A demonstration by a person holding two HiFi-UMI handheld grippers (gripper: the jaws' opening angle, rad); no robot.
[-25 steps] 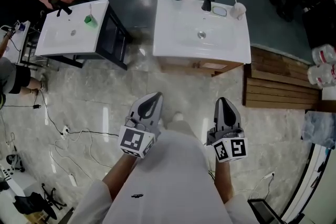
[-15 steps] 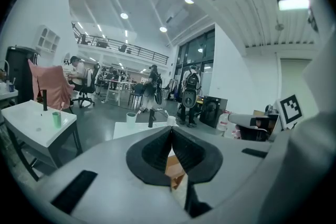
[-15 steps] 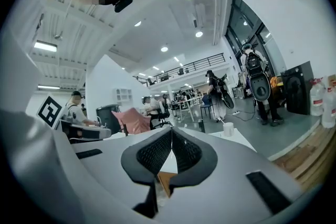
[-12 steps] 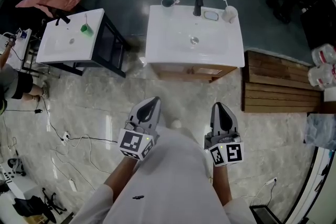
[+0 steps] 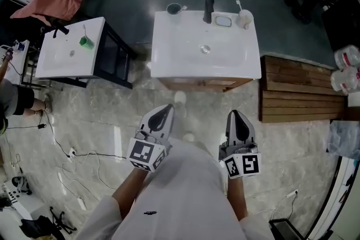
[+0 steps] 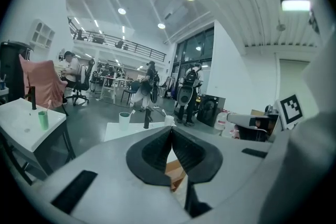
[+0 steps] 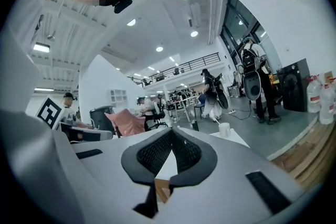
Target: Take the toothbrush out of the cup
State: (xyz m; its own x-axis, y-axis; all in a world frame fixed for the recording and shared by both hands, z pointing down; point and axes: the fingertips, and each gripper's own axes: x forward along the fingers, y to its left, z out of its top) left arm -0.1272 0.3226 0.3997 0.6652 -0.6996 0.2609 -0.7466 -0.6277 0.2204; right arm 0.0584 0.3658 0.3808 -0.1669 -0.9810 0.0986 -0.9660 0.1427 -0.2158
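While both hang over the floor, the left gripper and right gripper have fingers clenched on nothing. Well ahead of the right fingers, the toothbrush stands in the white cup at the far right corner of the washbasin.

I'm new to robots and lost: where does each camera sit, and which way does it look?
Head view: on the person's head, looking down at the washbasin, forearms, left gripper and right gripper.
Left gripper view: on the left gripper, looking along its shut jaws; white clothing at right.
Right gripper view: on the right gripper, likewise.
Head and right gripper views share the toothbrush cup.
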